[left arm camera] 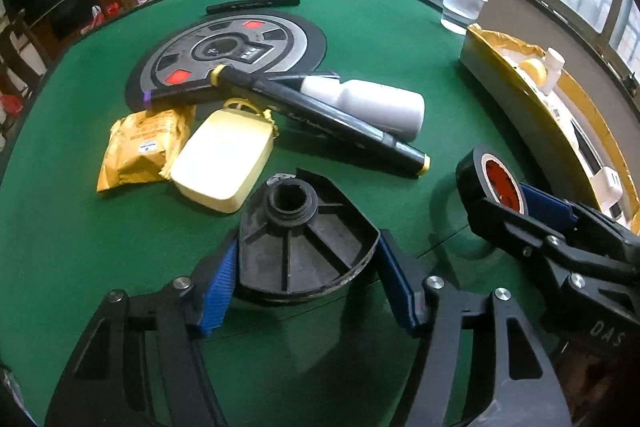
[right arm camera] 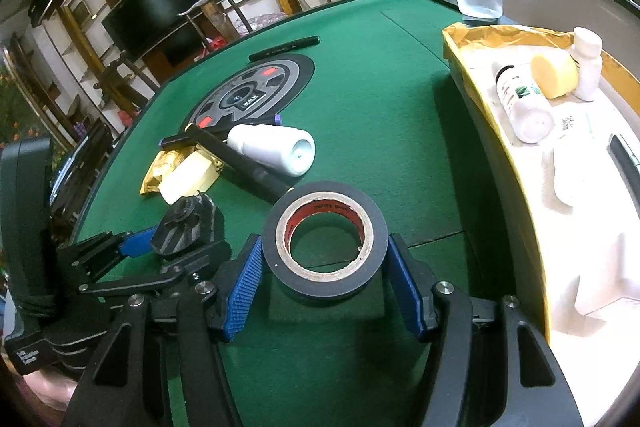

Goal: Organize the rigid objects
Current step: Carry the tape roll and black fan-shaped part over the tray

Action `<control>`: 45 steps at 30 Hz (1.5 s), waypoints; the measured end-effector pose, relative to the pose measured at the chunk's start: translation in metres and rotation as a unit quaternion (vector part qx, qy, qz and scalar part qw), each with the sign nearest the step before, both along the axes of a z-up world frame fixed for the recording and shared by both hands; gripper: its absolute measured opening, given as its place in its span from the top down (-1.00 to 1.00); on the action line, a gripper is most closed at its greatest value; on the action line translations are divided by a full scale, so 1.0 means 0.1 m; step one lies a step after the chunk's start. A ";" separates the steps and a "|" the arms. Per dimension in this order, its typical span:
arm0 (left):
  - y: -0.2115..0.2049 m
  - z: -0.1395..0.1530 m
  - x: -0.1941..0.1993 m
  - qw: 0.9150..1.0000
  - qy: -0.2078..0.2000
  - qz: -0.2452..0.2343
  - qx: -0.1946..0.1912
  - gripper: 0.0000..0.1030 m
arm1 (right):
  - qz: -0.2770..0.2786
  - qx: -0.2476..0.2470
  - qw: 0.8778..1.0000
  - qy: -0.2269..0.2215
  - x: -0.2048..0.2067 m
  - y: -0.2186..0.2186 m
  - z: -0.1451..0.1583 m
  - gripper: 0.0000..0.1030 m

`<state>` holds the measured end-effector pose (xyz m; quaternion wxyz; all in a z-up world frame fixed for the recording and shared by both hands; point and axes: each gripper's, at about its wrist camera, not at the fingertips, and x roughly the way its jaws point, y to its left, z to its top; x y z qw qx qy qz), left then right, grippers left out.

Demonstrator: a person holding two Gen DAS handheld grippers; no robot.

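I am holding my left gripper [left arm camera: 306, 267] around a black ribbed plastic part [left arm camera: 304, 243], a wedge-shaped piece with a round threaded collar on top. Both blue pads [left arm camera: 218, 291] are pressing on its sides, so I am reading that gripper as clamped on the part, which is sitting low over the green table [left arm camera: 80, 227] near me.

My right gripper [right arm camera: 326, 275] is clenching a roll of black tape [right arm camera: 324, 231] with a red inner core, one pad on each side of the roll. In the left wrist view the roll is standing on edge between those fingers, just to the right of the black part. The two grippers are working close beside each other.

Further out on the felt, a small pile is waiting: a white bottle [left arm camera: 372, 103] lying on its side, a long black marker [left arm camera: 320, 115] with yellow ends lying across it, a pale yellow flat case [left arm camera: 224, 159] and a yellow packet [left arm camera: 140, 147] touching the case. Behind them I am seeing the round grey centre panel [left arm camera: 228, 55] of the table with two red squares, and a black pen [left arm camera: 252, 4] beyond it.

On the right a yellow-lined box [right arm camera: 480, 39] is holding white bottles [right arm camera: 524, 107] and a yellow round block [right arm camera: 554, 75]. A clear plastic cup [right arm camera: 478, 1] is standing past the box.
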<state>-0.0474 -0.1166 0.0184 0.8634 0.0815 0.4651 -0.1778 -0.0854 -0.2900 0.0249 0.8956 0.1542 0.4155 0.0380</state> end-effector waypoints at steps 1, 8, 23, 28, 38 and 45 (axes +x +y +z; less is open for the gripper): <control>0.02 0.00 -0.01 1.000 -0.003 0.002 -0.003 -0.25 | 0.000 0.000 1.000 0.000 0.00 0.00 0.00 -0.09; 0.17 0.08 -0.09 0.999 -0.027 0.012 -0.031 -0.25 | 0.005 -0.001 1.000 0.002 0.01 0.01 0.00 -0.09; 0.07 0.24 -0.20 0.998 -0.044 -0.012 -0.037 -0.25 | 0.015 -0.011 1.000 -0.012 -0.08 -0.02 0.15 -0.09; -0.06 0.34 -0.24 0.997 -0.052 -0.030 -0.043 -0.25 | 0.026 -0.012 0.999 -0.031 -0.19 -0.10 0.38 -0.09; -0.53 0.55 -0.37 0.992 -0.050 -0.097 -0.057 -0.25 | -0.026 -0.007 0.998 -0.056 -0.36 -0.62 0.62 -0.09; -1.00 0.70 -0.44 0.984 -0.032 -0.159 -0.076 -0.25 | -0.085 -0.026 0.994 -0.059 -0.47 -1.15 0.72 -0.09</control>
